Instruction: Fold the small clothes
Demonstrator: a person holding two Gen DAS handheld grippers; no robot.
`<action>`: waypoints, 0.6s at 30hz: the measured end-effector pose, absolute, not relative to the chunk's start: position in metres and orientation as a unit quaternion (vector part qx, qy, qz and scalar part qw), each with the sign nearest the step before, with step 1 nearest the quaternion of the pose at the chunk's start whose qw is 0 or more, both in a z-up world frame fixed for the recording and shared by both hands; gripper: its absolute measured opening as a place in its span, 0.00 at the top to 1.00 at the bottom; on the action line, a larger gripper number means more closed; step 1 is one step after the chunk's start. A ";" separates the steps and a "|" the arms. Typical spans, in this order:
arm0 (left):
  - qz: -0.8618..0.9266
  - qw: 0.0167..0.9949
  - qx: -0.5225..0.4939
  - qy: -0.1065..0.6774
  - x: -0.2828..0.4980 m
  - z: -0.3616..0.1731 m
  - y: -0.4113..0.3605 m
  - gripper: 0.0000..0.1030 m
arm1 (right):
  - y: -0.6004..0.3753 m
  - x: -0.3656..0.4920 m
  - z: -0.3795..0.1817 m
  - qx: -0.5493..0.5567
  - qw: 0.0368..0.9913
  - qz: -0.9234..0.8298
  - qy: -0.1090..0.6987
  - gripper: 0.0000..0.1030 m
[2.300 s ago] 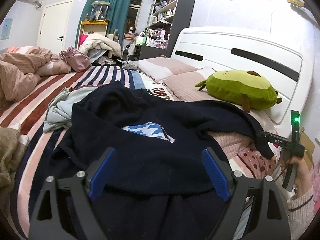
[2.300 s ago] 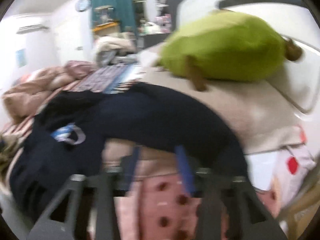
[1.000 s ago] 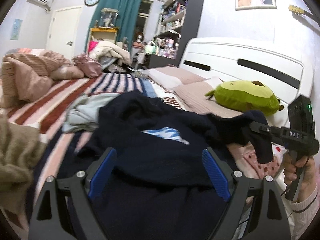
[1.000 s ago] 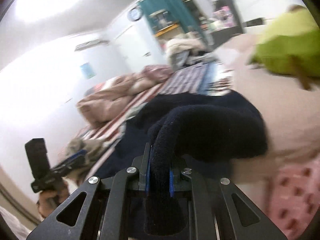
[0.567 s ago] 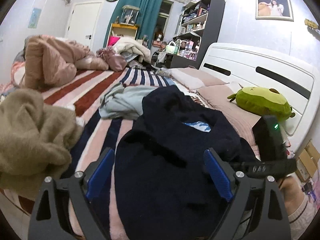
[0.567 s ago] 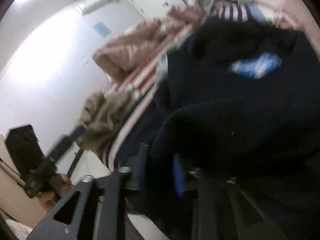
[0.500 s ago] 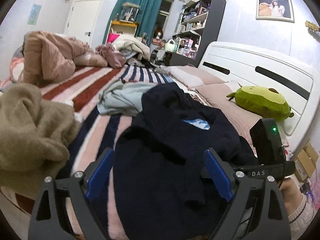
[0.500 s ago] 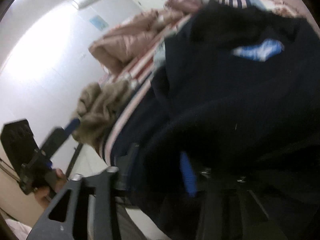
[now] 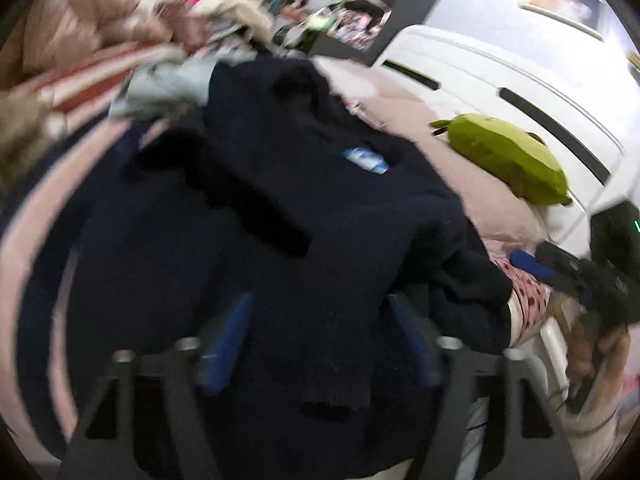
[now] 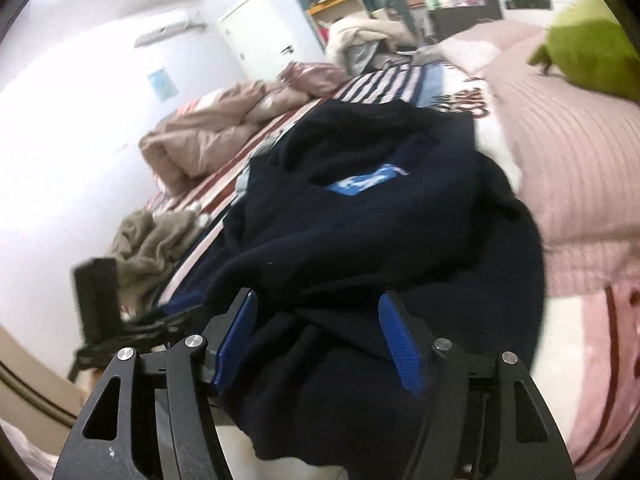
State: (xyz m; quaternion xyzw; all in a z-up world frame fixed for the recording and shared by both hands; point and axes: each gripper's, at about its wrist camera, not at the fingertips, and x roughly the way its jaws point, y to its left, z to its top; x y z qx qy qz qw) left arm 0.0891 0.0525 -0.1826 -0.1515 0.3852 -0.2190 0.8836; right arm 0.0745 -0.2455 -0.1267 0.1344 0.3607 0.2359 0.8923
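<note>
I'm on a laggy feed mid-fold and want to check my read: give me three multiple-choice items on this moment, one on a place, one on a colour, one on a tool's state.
1. Where does the green plush toy lie?
A. on the pink pillow by the white headboard
B. on the striped blanket beside the tan garment
C. on the navy sweater

2. What colour is the patch at the sweater's collar?
A. red
B. blue and white
C. yellow

3. How does the right tool stand?
A. shut on a sleeve
B. shut on nothing
C. open, its blue pads apart over the cloth

Key: 1 A, the plush rests on the pillow next to the headboard. 2 B, the label on the navy sweater is blue with white. 3 C, the right wrist view shows a wide gap between the pads.
</note>
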 end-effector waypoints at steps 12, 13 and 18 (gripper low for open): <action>-0.204 0.908 -0.035 0.363 0.077 -0.131 0.063 0.87 | -0.276 0.075 -0.150 0.171 0.888 0.224 0.363 0.42; -0.203 0.906 -0.021 0.370 0.077 -0.131 0.066 0.85 | -0.277 0.076 -0.150 0.166 0.890 0.222 0.363 0.42; -0.220 0.901 -0.022 0.372 0.071 -0.131 0.088 0.33 | -0.276 0.079 -0.152 0.131 0.901 0.199 0.363 0.41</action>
